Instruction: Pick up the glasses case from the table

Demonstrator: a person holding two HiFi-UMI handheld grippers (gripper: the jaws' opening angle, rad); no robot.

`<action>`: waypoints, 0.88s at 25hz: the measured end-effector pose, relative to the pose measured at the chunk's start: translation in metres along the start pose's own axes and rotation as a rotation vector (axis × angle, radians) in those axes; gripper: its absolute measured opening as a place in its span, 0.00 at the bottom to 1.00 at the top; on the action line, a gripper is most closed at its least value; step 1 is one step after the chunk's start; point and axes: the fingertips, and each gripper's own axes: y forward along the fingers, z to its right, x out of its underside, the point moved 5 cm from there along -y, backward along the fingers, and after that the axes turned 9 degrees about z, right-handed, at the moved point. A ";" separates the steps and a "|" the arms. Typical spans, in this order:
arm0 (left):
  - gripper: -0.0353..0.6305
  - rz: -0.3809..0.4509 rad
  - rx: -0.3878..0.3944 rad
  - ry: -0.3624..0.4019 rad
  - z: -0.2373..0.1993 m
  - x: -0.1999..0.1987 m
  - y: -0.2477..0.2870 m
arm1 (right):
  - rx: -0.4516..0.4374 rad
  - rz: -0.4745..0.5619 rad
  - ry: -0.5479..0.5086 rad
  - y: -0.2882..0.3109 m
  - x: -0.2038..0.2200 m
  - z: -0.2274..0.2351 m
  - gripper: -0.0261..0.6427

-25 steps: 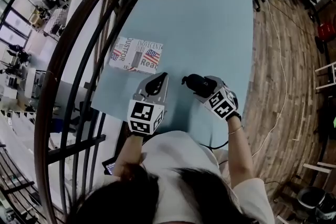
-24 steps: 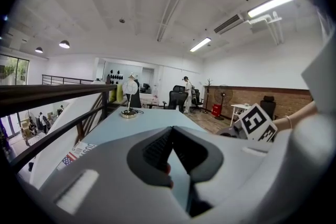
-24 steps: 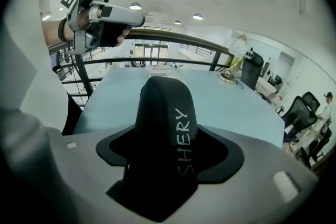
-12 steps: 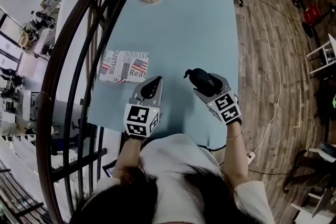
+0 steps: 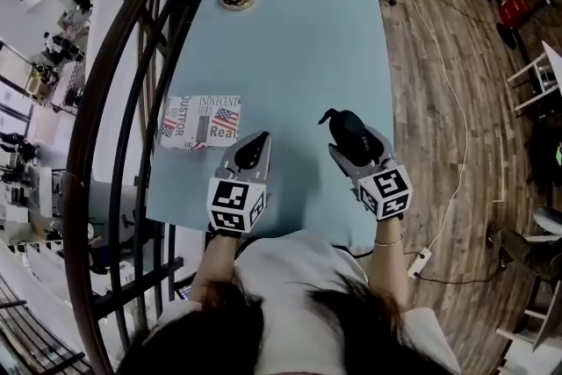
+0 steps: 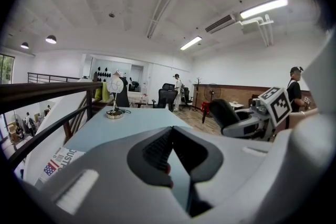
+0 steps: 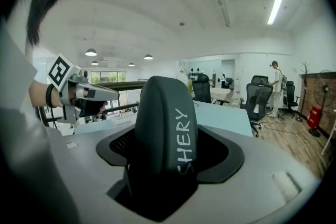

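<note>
**A:** Right gripper (image 5: 349, 136) is clamped wide on the dark glasses case (image 7: 164, 123), which looks lifted clear of the tabletop (image 5: 299, 39)?

**B:** Yep, pickup's basically done, just keep hold. Left gripper (image 5: 255, 147) is closed, empty, off beside it.

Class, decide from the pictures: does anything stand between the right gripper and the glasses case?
Nothing visible does. The right gripper is already closed on the glasses case, which stands upright between its jaws.

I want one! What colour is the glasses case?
Glasses case: black, white letters; best in right gripper view.
</note>
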 end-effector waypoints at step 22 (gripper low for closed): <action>0.14 -0.004 -0.047 -0.015 -0.012 0.002 -0.003 | 0.111 0.230 0.164 -0.039 -0.017 0.008 0.54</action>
